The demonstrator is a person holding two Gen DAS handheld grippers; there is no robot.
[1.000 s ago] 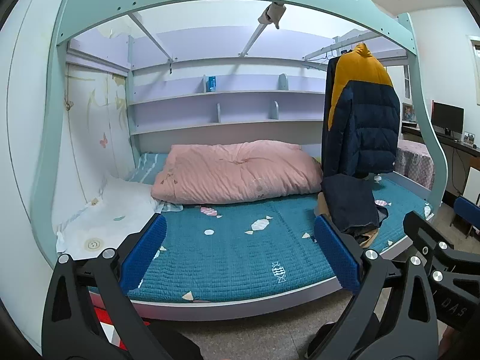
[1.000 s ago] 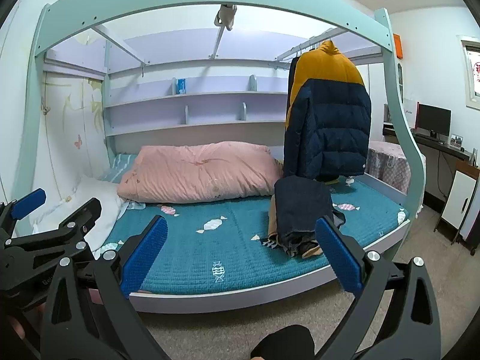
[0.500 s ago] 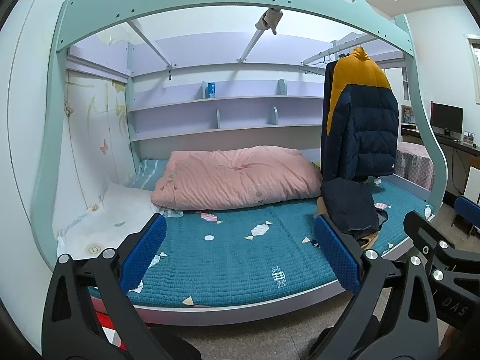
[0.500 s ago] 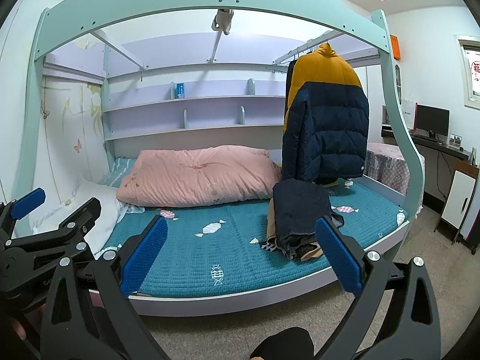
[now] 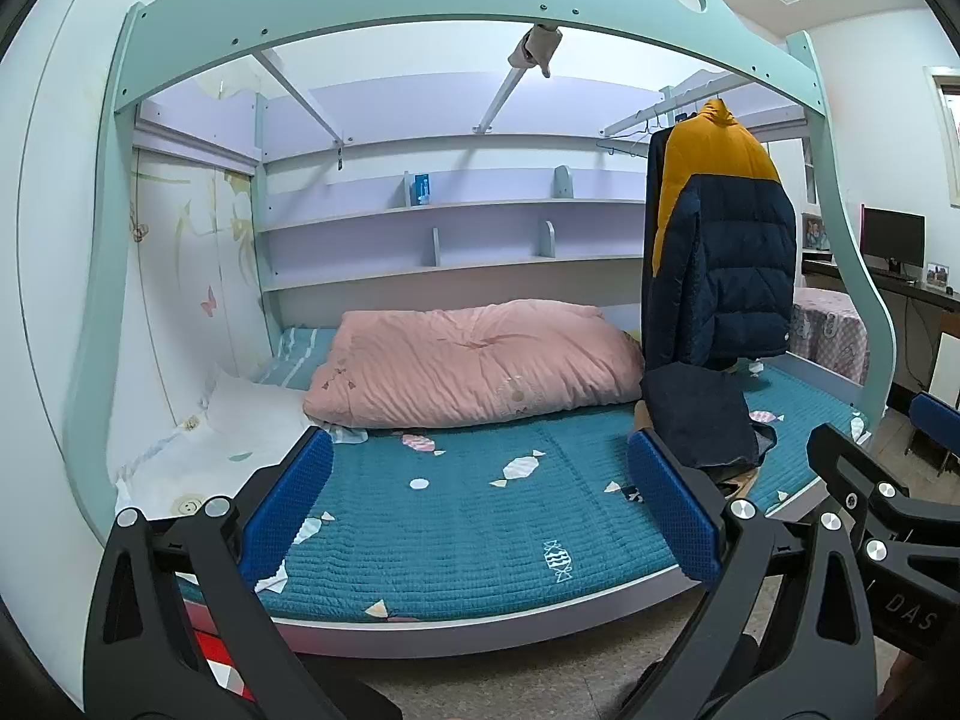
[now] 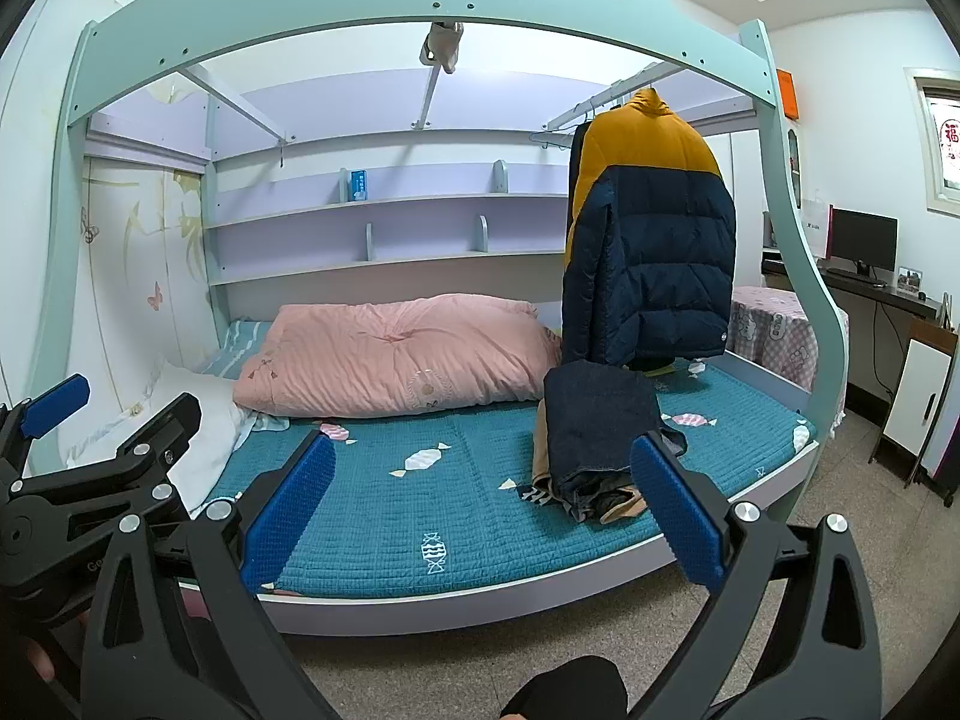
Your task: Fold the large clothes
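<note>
Navy-and-yellow puffer jacket (image 6: 651, 240) hangs at 1 o'clock over the bed (image 6: 480, 510). We hold left gripper (image 5: 480, 516) & right gripper (image 6: 480, 516) wide open, empty; approach shoulders, unhook w/o snagging.

A bed (image 6: 480, 504) covered by a teal quilted mattress pad fills the middle of both views. A pink duvet (image 6: 396, 354) is laid across its back, left of centre. A pile of folded dark clothes (image 6: 594, 438) is seen right of centre near the front edge, and a white pillow (image 5: 234, 438) at the left.
</note>
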